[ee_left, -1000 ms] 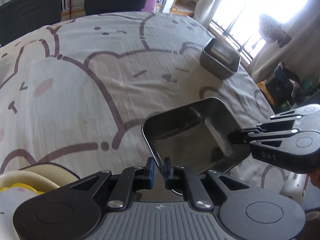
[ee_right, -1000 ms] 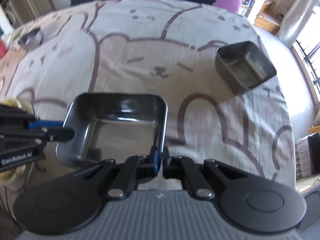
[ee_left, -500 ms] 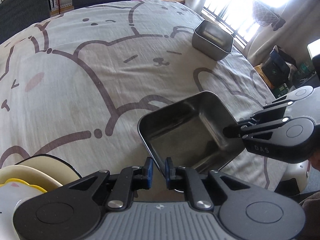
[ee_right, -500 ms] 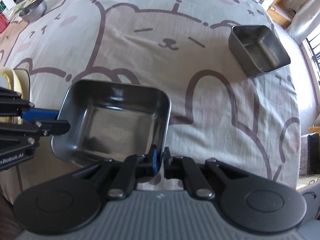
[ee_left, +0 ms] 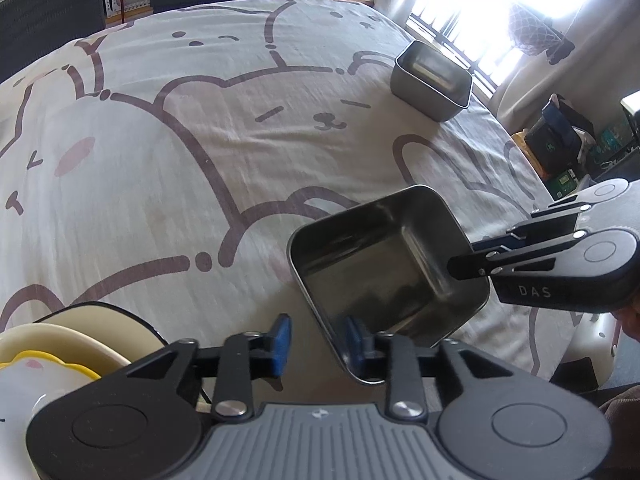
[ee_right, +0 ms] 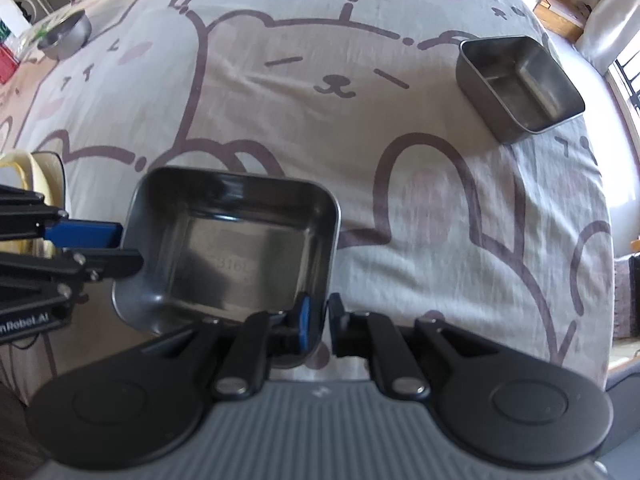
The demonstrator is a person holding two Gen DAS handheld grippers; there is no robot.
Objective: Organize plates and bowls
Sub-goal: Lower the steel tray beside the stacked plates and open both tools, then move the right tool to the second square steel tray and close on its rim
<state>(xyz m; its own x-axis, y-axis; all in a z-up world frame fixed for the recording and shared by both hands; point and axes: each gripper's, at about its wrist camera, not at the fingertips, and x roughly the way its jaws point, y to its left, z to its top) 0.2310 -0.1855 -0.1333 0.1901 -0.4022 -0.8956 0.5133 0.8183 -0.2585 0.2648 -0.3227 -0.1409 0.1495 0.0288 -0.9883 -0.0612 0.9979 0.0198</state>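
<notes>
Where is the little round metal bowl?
In the right wrist view the round metal bowl sits far off at the top left on the bear-print cloth.

Tablecloth (ee_left: pixel 168 152): pale cream, brown-outlined bears, pink cheeks. Square steel dish (ee_right: pixel 236 248): dark silver-grey. Second steel dish (ee_right: pixel 520 84): silver. Round bowl (ee_right: pixel 66 36): silver. Stacked plates (ee_left: pixel 60 344): cream, yellow, black-rimmed. Gripper pads (ee_left: pixel 280 340): blue.

Square steel tray (ee_right: pixel 240 248) straddled by both jaw pairs; smaller steel tray (ee_right: pixel 520 84) far beyond, right; stacked bowls (ee_left: pixel 60 344) left.
</notes>
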